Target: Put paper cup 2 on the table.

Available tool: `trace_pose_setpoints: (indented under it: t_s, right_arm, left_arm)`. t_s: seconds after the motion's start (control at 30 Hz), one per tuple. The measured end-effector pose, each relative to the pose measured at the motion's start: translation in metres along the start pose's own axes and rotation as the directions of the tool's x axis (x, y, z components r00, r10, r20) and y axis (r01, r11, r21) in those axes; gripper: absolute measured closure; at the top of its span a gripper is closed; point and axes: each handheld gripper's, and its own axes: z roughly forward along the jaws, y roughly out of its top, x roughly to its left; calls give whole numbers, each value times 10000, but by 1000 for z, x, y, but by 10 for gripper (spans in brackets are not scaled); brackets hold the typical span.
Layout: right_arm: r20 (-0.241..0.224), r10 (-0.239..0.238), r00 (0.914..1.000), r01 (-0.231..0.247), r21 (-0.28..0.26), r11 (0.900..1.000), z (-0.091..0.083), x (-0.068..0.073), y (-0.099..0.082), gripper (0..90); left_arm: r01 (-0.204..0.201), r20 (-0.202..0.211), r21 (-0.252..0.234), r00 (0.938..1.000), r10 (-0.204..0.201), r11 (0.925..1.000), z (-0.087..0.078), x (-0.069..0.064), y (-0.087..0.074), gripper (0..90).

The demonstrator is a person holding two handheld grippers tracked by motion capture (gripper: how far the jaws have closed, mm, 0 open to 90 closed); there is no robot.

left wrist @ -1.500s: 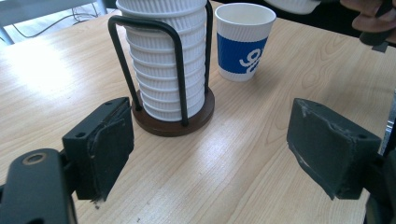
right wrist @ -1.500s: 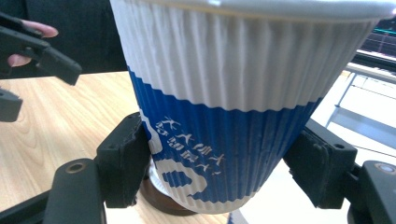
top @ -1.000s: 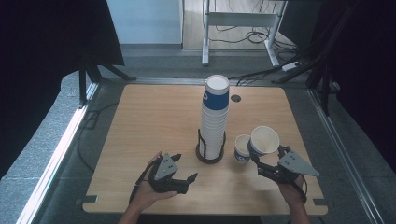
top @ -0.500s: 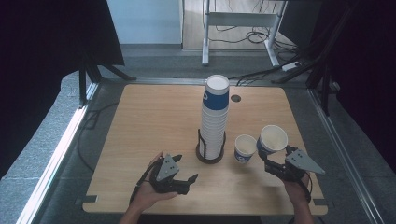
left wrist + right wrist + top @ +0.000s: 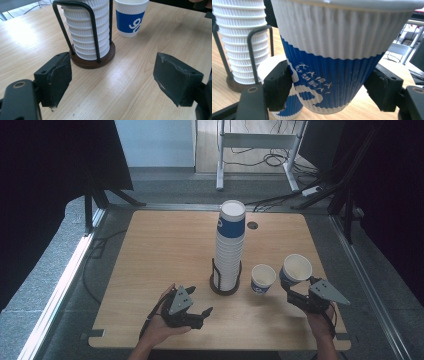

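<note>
A tall stack of white and blue ribbed paper cups (image 5: 230, 245) stands in a black wire holder with a round brown base (image 5: 93, 60) at the middle of the wooden table (image 5: 160, 255). Just right of the holder, a single cup (image 5: 262, 279) stands upright on the table. My right gripper (image 5: 296, 292) is shut on another such cup (image 5: 337, 62), held tilted just above the table to the right of the standing cup. At the front of the table my left gripper (image 5: 112, 80) is open and holds nothing, pointing at the holder's base.
A small round hole (image 5: 252, 225) is in the tabletop behind the stack. Dark panels flank the table on both sides. A white desk frame (image 5: 255, 150) and cables stand on the floor beyond the table's far edge.
My right gripper has carried its cup a little to the right and slightly lower, away from the standing cup. The left gripper has stayed where it was.
</note>
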Motion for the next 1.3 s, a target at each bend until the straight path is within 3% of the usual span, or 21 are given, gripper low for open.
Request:
trace_pose_setpoints:
  t_s: [0.3,0.5,0.83,1.03,1.3]
  right_arm:
    - [165,127,9998,-138,690,9975,8,-6,-15,271]
    - [313,277,9991,-317,1354,9903,18,-9,-26,271]
    - [677,323,9972,-482,2495,9672,32,-14,-39,271]
    - [703,242,9972,-454,3167,9474,41,-14,-45,270]
    - [697,138,9975,-377,3537,9346,44,-14,-46,268]
  left_arm:
    - [-23,42,63,10000,23,10000,1,-1,-1,158]
    - [-59,70,132,10000,58,9999,3,-2,-1,159]
    - [79,-11,-163,10000,-80,9998,0,-2,1,162]
    - [58,20,-111,10000,-58,9999,1,-2,0,163]
    - [38,70,-69,10000,-37,10000,3,-3,0,163]
